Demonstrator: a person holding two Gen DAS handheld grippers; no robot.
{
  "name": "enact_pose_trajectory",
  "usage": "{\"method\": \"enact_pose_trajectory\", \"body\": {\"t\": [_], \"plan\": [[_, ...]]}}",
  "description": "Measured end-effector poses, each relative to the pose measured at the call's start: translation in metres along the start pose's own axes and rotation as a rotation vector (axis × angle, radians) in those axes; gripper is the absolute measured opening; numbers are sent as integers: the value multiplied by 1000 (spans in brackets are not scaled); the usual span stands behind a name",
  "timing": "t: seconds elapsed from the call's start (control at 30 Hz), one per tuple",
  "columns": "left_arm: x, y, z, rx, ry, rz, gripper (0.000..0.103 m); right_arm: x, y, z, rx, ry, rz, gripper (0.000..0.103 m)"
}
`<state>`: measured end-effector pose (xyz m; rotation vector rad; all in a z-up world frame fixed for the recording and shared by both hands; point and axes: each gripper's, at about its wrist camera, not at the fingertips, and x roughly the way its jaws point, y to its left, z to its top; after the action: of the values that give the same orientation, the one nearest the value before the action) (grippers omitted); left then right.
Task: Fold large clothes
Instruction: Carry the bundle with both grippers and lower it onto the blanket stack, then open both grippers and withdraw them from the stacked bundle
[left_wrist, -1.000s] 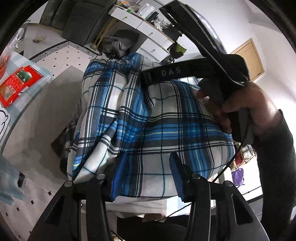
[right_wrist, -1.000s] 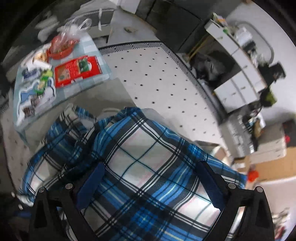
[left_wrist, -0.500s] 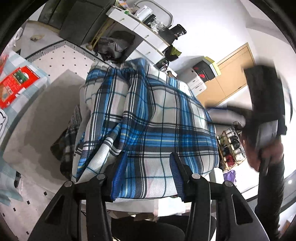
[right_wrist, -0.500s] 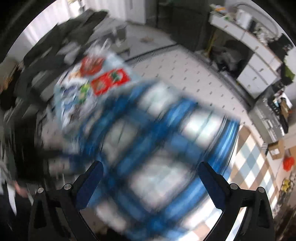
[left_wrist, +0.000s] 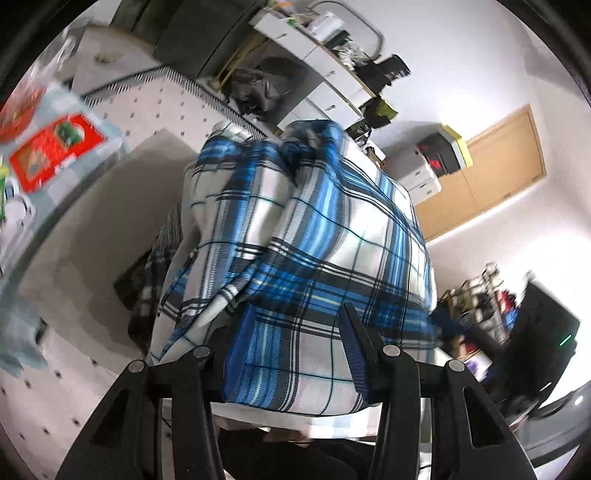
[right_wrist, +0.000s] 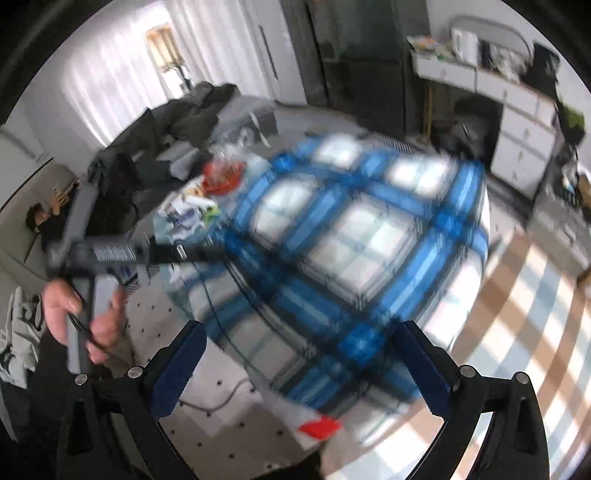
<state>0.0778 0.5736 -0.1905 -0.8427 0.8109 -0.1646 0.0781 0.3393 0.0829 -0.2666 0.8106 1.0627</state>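
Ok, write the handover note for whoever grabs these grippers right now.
Left gripper: jaws shut on the near edge of the plaid shirt.
Right gripper: jaws open, holding nothing, off to the shirt's right side; its view is blurred.
Shirt: heaped on the table, bunched at the far end, not flat.
Done: no neat fold visible.
Left: probably regrip with the right, spread the shirt, then fold it.

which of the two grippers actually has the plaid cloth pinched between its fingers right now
The left gripper: the blue plaid cloth is bunched between its pads. The right gripper stands wide open, the cloth only lying beyond its spread fingers.
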Motion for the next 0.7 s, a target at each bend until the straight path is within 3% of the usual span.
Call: {"method": "enact_pose_trajectory", "body": {"t": [0.13,0.23,0.3,0.33,0.37,0.4,0.43,0.5,0.6,0.7], "plan": [[-5,-10,-8,-4,-41,61,41,3,-6,-26,27,-44,29,103],[-15,-36,-22,71,-112,208,41,-28,-28,-45,158,-107,190,103],[-28,-54,-37,123,-172,236,42,-52,-44,-61,233,-174,252,103],[-39,-66,-50,151,-231,259,44,-70,-51,-75,260,-234,266,103],[-46,-77,-62,176,-275,273,54,-82,-54,-86,260,-278,267,103],[-52,-88,-73,202,-320,286,68,-95,-55,-99,242,-321,252,103],[-57,-98,-85,226,-360,297,73,-106,-53,-111,218,-360,211,103],[-64,-119,-115,295,-435,309,76,-119,-42,-132,150,-418,125,103],[-65,-137,-149,351,-479,338,81,-140,-24,-182,30,-606,-57,103],[-62,-146,-176,363,-555,376,93,-144,0,-211,-45,-672,-167,103]]}}
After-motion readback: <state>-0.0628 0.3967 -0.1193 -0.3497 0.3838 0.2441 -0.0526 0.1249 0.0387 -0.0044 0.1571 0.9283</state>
